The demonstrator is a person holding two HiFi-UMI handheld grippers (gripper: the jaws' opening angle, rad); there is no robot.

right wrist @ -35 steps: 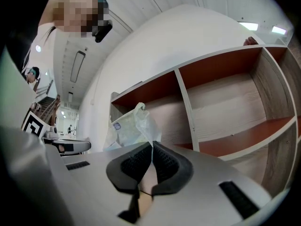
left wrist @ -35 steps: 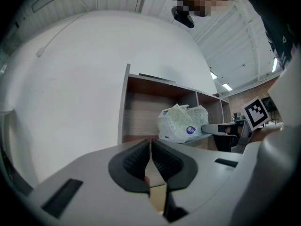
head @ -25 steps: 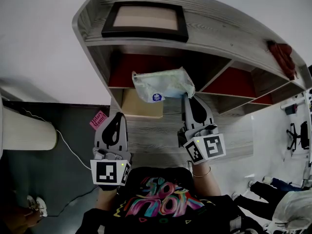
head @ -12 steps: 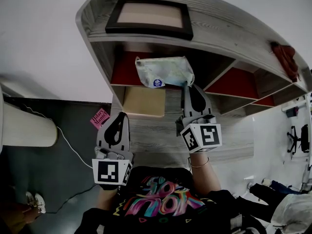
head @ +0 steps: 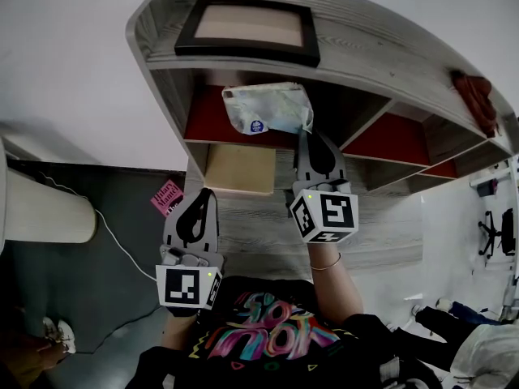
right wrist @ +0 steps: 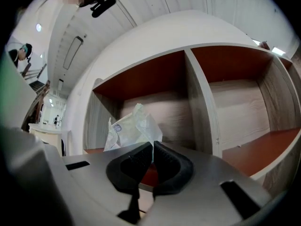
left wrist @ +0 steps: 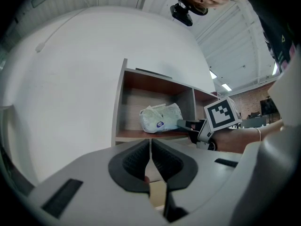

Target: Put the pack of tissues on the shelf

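The pack of tissues [head: 268, 107], pale green plastic with a blue round sticker, hangs at the mouth of the leftmost upper compartment of the shelf [head: 243, 55]. My right gripper [head: 306, 131] is shut on the pack's near corner, seen pinched between the jaws in the right gripper view, pack [right wrist: 131, 128], gripper [right wrist: 153, 150]. The left gripper view shows the pack [left wrist: 160, 118] just above that compartment's red floor. My left gripper [head: 201, 199] is shut and empty, low and to the left of the shelf; its jaws [left wrist: 150, 150] meet.
A dark framed picture [head: 247, 29] lies on the shelf top. A reddish cloth [head: 473, 96] sits at the top's right end. A pale board [head: 238, 168] lies in the lower left compartment. A white cylinder [head: 40, 213] and a cable stand on the floor at left.
My right gripper has carried the pack up and forward, from in front of the shelf into the mouth of the upper left compartment. The left gripper has stayed put.
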